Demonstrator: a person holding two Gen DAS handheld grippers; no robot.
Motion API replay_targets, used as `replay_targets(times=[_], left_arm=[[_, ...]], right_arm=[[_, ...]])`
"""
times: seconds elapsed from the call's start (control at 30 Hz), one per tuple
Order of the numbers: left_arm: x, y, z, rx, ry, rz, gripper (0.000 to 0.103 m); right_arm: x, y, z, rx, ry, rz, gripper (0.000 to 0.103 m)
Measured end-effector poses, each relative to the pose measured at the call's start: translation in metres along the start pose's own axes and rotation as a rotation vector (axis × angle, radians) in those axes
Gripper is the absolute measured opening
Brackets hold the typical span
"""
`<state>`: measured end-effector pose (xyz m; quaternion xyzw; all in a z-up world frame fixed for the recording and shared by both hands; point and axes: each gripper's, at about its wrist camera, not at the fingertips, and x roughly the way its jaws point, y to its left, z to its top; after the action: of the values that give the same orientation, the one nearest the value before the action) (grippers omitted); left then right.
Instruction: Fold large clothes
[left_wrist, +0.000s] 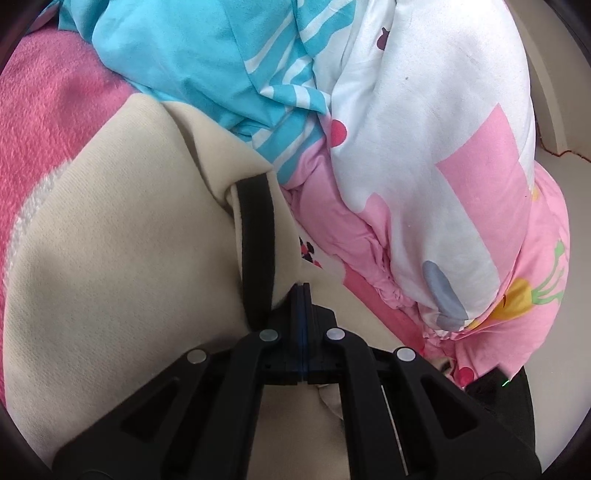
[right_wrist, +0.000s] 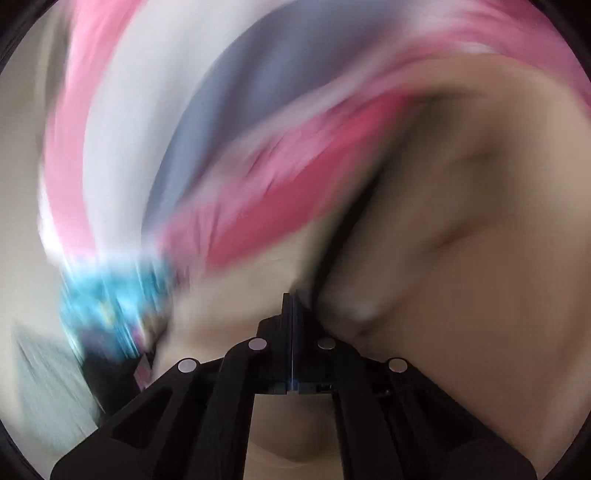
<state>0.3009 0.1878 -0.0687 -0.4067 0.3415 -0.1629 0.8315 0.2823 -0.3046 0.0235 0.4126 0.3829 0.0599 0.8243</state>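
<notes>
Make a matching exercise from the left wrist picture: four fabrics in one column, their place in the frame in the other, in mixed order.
Things:
1. cream garment with black trim
2. fuzzy pink blanket
3. turquoise striped cloth
4. white and pink printed quilt

Places:
A. top centre
B. right side
C. far left edge
D. lower left, at the shut left gripper

Pairs: 1-D, 2-C, 3-A, 4-B

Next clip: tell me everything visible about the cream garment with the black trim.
The cream garment looks like soft, finely ribbed knit with a black trim band along one edge. It lies rumpled, draped over a pink blanket and against patterned bedding. The left gripper is shut on it by the trim; the right gripper pinches cream fabric too, in a blurred view.
</notes>
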Motion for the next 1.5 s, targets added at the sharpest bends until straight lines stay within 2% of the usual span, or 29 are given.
replay_targets(times=[0.03, 0.07, 0.13, 0.17, 0.2, 0.23, 0.3, 0.4, 0.43, 0.5, 0.57, 0.6, 0.63, 0.73, 0.8, 0.83, 0.87, 0.93, 0.97, 1.03, 1.1, 1.13, 1.2, 1.23, 1.27, 1.33, 1.4, 1.43, 1.5], left_arm=[[0.0, -0.002, 0.0, 0.008, 0.004, -0.001, 0.002], [0.001, -0.002, -0.001, 0.009, 0.004, 0.003, 0.002], [0.001, -0.001, -0.001, 0.003, 0.008, -0.002, 0.002], [0.002, -0.001, 0.0, 0.002, 0.008, -0.003, 0.002], [0.002, -0.002, -0.001, 0.003, 0.009, -0.001, 0.002], [0.003, -0.003, -0.001, 0.005, 0.009, 0.0, 0.002], [0.003, -0.003, -0.001, 0.002, 0.009, 0.001, 0.002], [0.004, -0.006, -0.001, 0.002, 0.009, 0.004, 0.002], [0.003, -0.005, -0.001, 0.002, 0.01, 0.005, 0.002], [0.003, -0.005, 0.0, -0.001, 0.01, 0.001, 0.002], [0.001, -0.004, 0.001, -0.016, 0.023, -0.014, 0.002], [-0.003, -0.003, 0.003, -0.04, 0.037, -0.044, 0.002], [-0.008, -0.004, 0.006, -0.063, 0.055, -0.108, 0.004], [-0.011, -0.01, 0.013, -0.042, 0.061, -0.187, 0.013], [0.0, -0.004, 0.014, -0.044, 0.081, -0.171, 0.016], [0.006, 0.002, 0.013, -0.053, 0.089, -0.159, 0.006], [0.007, 0.01, 0.015, -0.088, 0.077, -0.139, 0.002], [-0.001, 0.02, 0.021, -0.137, 0.031, -0.16, 0.002], [-0.01, 0.028, 0.023, -0.165, -0.027, -0.148, 0.002], [-0.033, 0.047, 0.027, -0.233, -0.166, -0.072, 0.002], [-0.049, 0.066, 0.031, -0.305, -0.248, -0.031, 0.002], [-0.053, 0.074, 0.033, -0.34, -0.256, -0.034, 0.002], [-0.057, 0.064, 0.035, -0.294, -0.226, -0.001, 0.002], [-0.062, 0.054, 0.033, -0.251, -0.233, 0.04, 0.0], [-0.067, 0.037, 0.031, -0.179, -0.24, 0.032, 0.0], [-0.071, 0.004, 0.028, -0.05, -0.227, -0.087, 0.0], [-0.075, -0.045, 0.018, 0.172, -0.22, -0.127, 0.0], [-0.071, -0.064, 0.009, 0.275, -0.195, -0.134, 0.003], [-0.048, -0.081, -0.004, 0.366, -0.059, -0.093, 0.009]], right_arm=[[-0.01, -0.015, 0.002, 0.079, -0.045, 0.043, 0.0], [-0.021, -0.022, 0.005, 0.1, -0.122, 0.014, 0.0], [-0.045, -0.02, 0.009, 0.039, -0.296, -0.224, 0.0], [-0.051, -0.024, 0.01, 0.055, -0.333, -0.283, 0.0], [-0.052, -0.032, 0.012, 0.09, -0.325, -0.291, 0.0], [-0.053, -0.041, 0.013, 0.132, -0.304, -0.252, 0.0], [-0.064, -0.04, 0.009, 0.137, -0.319, -0.25, 0.0], [-0.094, -0.001, -0.015, -0.037, -0.426, -0.223, 0.0], [-0.097, 0.022, -0.021, -0.136, -0.423, -0.191, 0.006], [-0.089, 0.061, -0.026, -0.291, -0.353, -0.087, 0.007], [-0.064, 0.095, -0.039, -0.441, -0.224, 0.064, 0.012], [-0.054, 0.103, -0.045, -0.475, -0.172, 0.096, 0.015], [-0.036, 0.109, -0.054, -0.508, -0.095, 0.087, 0.017], [0.02, 0.102, -0.071, -0.552, 0.081, -0.122, 0.017], [0.027, 0.095, -0.076, -0.559, 0.089, -0.138, 0.017], [0.023, 0.095, -0.077, -0.562, 0.088, -0.137, 0.017], [0.021, 0.093, -0.08, -0.57, 0.093, -0.151, 0.017], [0.019, 0.091, -0.085, -0.586, 0.089, -0.164, 0.017], [0.02, 0.095, -0.086, -0.59, 0.088, -0.166, 0.017], [0.019, 0.094, -0.084, -0.59, 0.091, -0.164, 0.017], [0.023, 0.096, -0.082, -0.584, 0.094, -0.157, 0.017], [0.024, 0.097, -0.082, -0.583, 0.094, -0.157, 0.017], [0.023, 0.097, -0.081, -0.584, 0.093, -0.159, 0.017], [0.022, 0.095, -0.079, -0.583, 0.093, -0.159, 0.017], [0.022, 0.095, -0.078, -0.582, 0.094, -0.159, 0.017], [0.026, 0.097, -0.079, -0.584, 0.094, -0.16, 0.017], [0.028, 0.099, -0.079, -0.589, 0.093, -0.164, 0.017], [0.028, 0.099, -0.08, -0.592, 0.093, -0.166, 0.017], [0.029, 0.1, -0.08, -0.597, 0.093, -0.169, 0.017]])
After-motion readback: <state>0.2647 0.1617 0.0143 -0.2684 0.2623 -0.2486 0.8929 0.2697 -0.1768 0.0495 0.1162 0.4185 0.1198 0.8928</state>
